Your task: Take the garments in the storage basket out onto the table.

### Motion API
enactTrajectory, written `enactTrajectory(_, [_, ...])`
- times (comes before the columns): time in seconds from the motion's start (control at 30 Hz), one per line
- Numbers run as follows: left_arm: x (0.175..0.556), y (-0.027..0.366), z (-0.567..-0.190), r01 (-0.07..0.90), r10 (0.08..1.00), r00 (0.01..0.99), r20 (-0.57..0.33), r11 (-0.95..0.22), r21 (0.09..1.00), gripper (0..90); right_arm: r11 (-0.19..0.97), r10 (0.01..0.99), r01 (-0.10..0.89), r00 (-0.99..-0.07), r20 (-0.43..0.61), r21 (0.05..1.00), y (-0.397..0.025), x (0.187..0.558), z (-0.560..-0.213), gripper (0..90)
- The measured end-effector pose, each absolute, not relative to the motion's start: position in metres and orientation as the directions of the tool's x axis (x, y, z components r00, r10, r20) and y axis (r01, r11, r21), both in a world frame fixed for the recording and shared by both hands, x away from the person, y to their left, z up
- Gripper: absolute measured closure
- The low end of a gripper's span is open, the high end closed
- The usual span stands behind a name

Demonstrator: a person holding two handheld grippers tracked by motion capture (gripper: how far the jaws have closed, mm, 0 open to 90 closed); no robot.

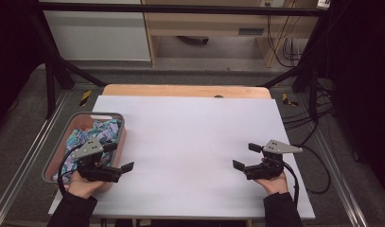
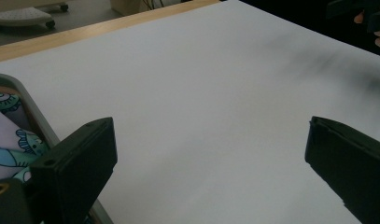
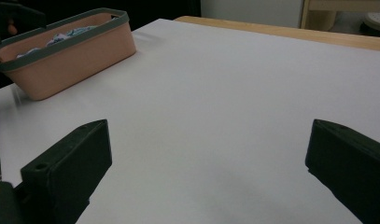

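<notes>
A white sheet [image 1: 190,146] covers most of the wooden table [image 1: 180,90] and runs out ahead of both pairs of jaws, bare between them. At the table's left edge sits a pink basket [image 1: 115,142] with a grey-green rim; in the left gripper view its rim corner lies just beside and behind the left-hand jaw, and in the right gripper view it stands well ahead of the jaws, off to their left. Inside the basket lies a crumpled patterned cloth [image 1: 93,132], white with teal and blue figures, close beside the left-hand jaw in the left gripper view. The left gripper [image 1: 121,157] hangs over the basket's near right corner, its jaws spread wide and holding nothing, pointing toward the sheet's middle. The right gripper [image 1: 247,156] hovers over the sheet's right part, well apart from the basket, jaws likewise spread wide with nothing between them.
</notes>
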State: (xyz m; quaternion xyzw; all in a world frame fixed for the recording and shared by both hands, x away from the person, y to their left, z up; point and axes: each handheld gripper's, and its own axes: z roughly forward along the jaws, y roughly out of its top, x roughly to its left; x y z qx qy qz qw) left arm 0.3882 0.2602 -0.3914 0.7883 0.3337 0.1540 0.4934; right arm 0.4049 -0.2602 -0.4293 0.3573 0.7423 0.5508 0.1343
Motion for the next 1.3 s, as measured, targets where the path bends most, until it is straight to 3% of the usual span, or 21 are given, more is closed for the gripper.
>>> enactTrajectory(0.7, [0.393,0.295,-0.372,0.394,0.737,0.670,-0.082,-0.260,0.882,1.6,0.142,0.684,0.385,-0.704,0.190,0.912,-0.259,0.406,-0.430,0.9])
enactTrajectory(1.3, [0.417,0.325,-0.370,0.460,0.820,0.572,-0.013,-0.308,0.832,1.6,0.142,0.685,0.385,-0.703,0.190,0.912,-0.259,0.405,-0.430,0.9])
